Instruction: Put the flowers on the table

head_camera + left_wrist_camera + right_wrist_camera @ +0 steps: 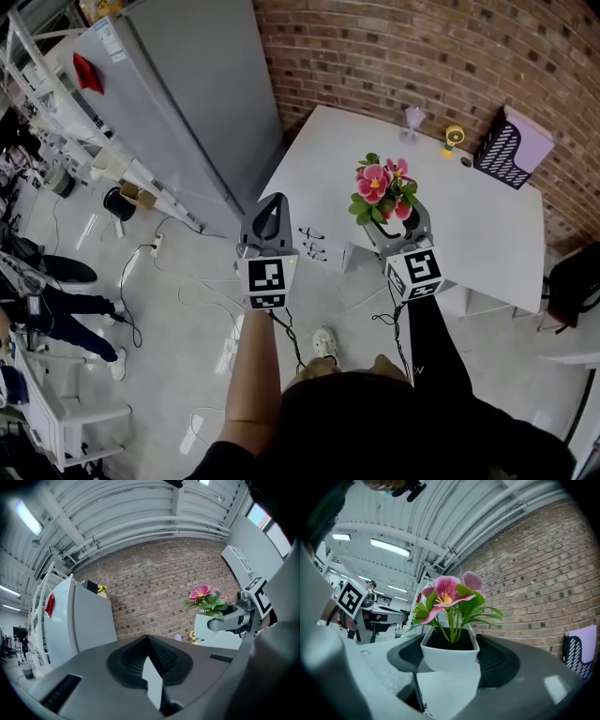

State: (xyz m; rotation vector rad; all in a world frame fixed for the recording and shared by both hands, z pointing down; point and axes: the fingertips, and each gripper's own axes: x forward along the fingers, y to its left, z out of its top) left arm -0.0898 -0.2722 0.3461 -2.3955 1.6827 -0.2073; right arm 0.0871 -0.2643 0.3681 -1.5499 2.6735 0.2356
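The small square white pot [450, 657] is hidden in the head view under its own green leaves and the right gripper [394, 223], so only the pink flowers [380, 181] show there. No view tells whether the pot's base touches the smooth white desk [478, 225] beneath the fingers or hangs just above it. Two small black things [312, 242] lie on the desk between the two pairs of fingers, too small to name. In the right gripper view the dark ribbed fingers [499, 660] are clamped against opposite sides of the pot, which stands upright between them. The pot is smooth-walled, with a slightly wider rim and a dark filling. From it rise green stems, long glossy leaves, one open pink bloom with a yellow centre, and a paler pink bloom behind it. The left gripper [272, 211] has a grey shell with black ribbed pads. Its fingers [133, 660] are pressed together to a point with nothing between them. Beyond those fingers stands a rough red-brick wall [154, 592], and well to their right are the flowers in the other gripper.
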